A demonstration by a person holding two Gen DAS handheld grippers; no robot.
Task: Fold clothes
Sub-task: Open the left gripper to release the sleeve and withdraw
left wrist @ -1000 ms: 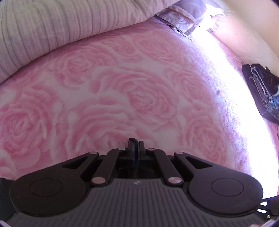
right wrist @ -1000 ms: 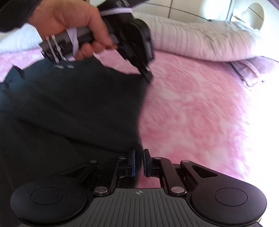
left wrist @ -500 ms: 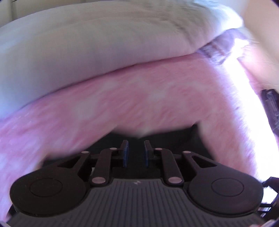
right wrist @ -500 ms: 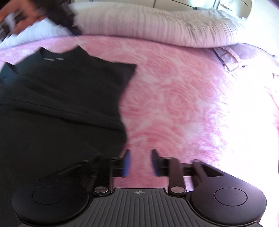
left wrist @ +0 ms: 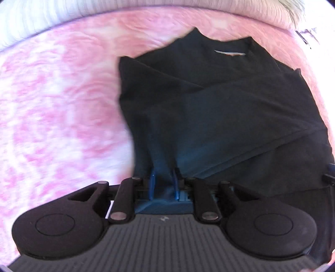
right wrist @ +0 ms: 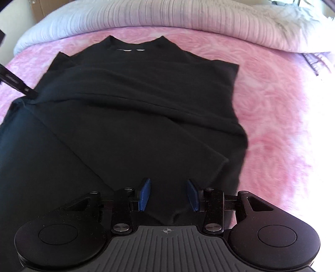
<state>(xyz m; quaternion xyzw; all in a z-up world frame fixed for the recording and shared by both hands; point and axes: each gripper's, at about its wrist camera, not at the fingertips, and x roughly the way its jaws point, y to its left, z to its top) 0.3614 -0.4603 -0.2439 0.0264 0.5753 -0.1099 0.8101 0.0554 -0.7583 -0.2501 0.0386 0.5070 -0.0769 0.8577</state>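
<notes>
A black shirt (right wrist: 136, 104) lies flat on the pink rose bedspread (right wrist: 282, 115), collar and white label (right wrist: 129, 49) towards the pillows, with one sleeve folded across its body. My right gripper (right wrist: 168, 194) hovers open above the shirt's lower part, with fabric beneath its blue pads and nothing pinched. In the left wrist view the shirt (left wrist: 230, 104) spreads up and to the right, and its folds run into my left gripper (left wrist: 164, 182), whose narrow jaws are filled with bunched cloth. From the right wrist view the left gripper (right wrist: 29, 93) meets the shirt's puckered left edge.
A striped white and lilac duvet (right wrist: 188, 16) runs along the head of the bed, also showing in the left wrist view (left wrist: 31, 18). Bare pink bedspread (left wrist: 52, 104) lies to the left of the shirt. Strong sunlight washes out the bed's right side.
My left gripper swung from the bare bedspread to the shirt's left edge and now has cloth between its jaws. My right gripper let go, opened wider and now sits over the shirt's lower part.
</notes>
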